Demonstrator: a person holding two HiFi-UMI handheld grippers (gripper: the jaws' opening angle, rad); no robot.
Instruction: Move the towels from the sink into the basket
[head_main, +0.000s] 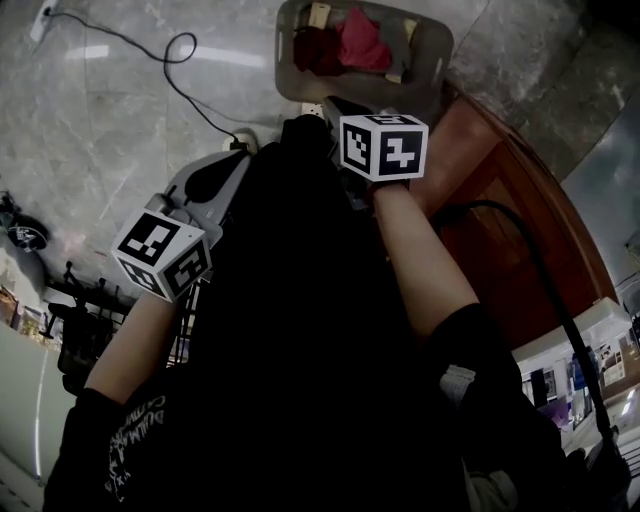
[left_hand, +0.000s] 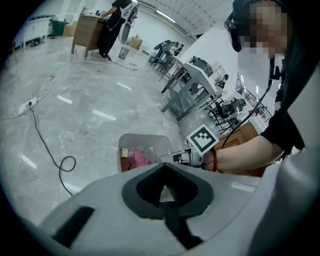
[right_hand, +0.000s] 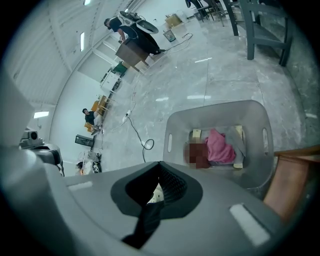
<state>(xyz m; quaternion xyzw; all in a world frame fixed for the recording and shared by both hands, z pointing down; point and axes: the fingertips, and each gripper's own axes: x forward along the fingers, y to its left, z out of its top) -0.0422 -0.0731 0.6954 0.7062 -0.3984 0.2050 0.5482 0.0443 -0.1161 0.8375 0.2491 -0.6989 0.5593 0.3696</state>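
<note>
In the basket on the floor there's a crumpled pink towel, clearest in the right gripper view. Only the head view shows the big black towel spread out. The left gripper and right gripper both have their fingers clamped on it.
</note>
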